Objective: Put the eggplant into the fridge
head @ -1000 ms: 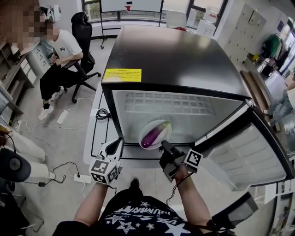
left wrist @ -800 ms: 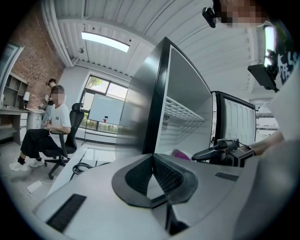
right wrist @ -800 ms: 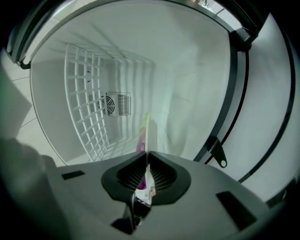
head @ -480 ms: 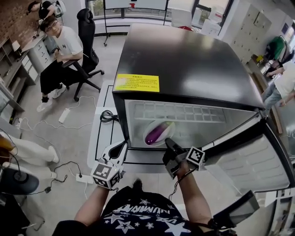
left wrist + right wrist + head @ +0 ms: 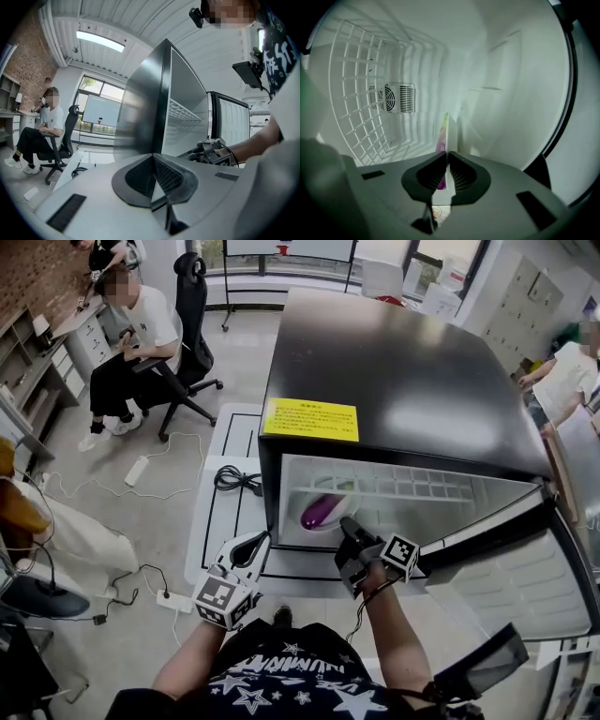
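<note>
While right gripper [image 5: 349, 527] clamps plate [image 5: 338, 497], eggplant [image 5: 317, 514] lies on it inside fridge [image 5: 403, 381].

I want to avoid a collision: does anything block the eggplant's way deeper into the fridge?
Nothing visible does. The door is open, and the eggplant, on the plate in the right tongs, faces only the bare fridge.
</note>
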The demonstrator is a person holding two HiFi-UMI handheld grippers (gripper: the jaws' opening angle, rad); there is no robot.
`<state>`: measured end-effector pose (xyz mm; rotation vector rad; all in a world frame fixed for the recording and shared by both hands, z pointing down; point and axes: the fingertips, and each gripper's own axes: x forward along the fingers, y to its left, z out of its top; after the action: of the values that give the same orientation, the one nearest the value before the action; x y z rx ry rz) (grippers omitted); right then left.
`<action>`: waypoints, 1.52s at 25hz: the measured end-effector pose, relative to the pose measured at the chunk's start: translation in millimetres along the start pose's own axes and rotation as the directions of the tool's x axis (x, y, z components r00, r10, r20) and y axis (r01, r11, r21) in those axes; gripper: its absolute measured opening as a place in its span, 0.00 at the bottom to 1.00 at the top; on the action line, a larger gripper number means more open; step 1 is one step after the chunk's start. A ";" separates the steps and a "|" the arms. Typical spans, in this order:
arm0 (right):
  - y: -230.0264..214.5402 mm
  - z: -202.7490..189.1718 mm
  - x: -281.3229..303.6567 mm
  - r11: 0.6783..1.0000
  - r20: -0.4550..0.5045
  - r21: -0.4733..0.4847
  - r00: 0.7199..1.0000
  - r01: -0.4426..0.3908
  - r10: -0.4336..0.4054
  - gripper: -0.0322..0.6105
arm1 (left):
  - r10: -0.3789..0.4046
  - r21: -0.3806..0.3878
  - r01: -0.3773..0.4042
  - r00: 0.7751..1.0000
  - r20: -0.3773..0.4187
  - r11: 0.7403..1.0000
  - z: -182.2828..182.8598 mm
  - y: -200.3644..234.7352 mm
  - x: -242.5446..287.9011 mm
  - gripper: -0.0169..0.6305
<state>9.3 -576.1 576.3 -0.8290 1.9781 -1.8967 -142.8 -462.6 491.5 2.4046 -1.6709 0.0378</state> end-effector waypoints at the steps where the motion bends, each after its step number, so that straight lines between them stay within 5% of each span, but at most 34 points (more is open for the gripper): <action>1: 1.2 -0.5 1.7 1.000 0.002 0.005 1.000 0.007 -0.007 0.08 | 0.006 -0.006 -0.006 1.000 0.001 1.000 0.8 2.7 -1.6 0.04; 20: -14.3 8.6 9.1 0.981 0.012 -0.088 0.985 0.170 -0.170 0.08 | 0.075 -0.020 -0.075 0.997 0.019 0.997 4.6 31.5 4.5 0.04; 28: -21.3 5.6 5.9 0.940 -0.019 -0.215 0.961 0.265 -0.276 0.09 | 0.090 -0.006 -0.090 0.996 0.014 0.996 1.5 28.8 7.7 0.04; 38: -18.8 0.3 1.1 0.933 -0.033 -0.244 0.959 0.265 -0.281 0.18 | 0.124 -0.002 -0.124 0.992 0.018 0.992 2.9 24.4 0.1 0.04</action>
<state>12.5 -576.5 594.9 -1.1759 2.2641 -1.8737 -165.8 -471.4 492.6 2.3036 -1.8260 0.0352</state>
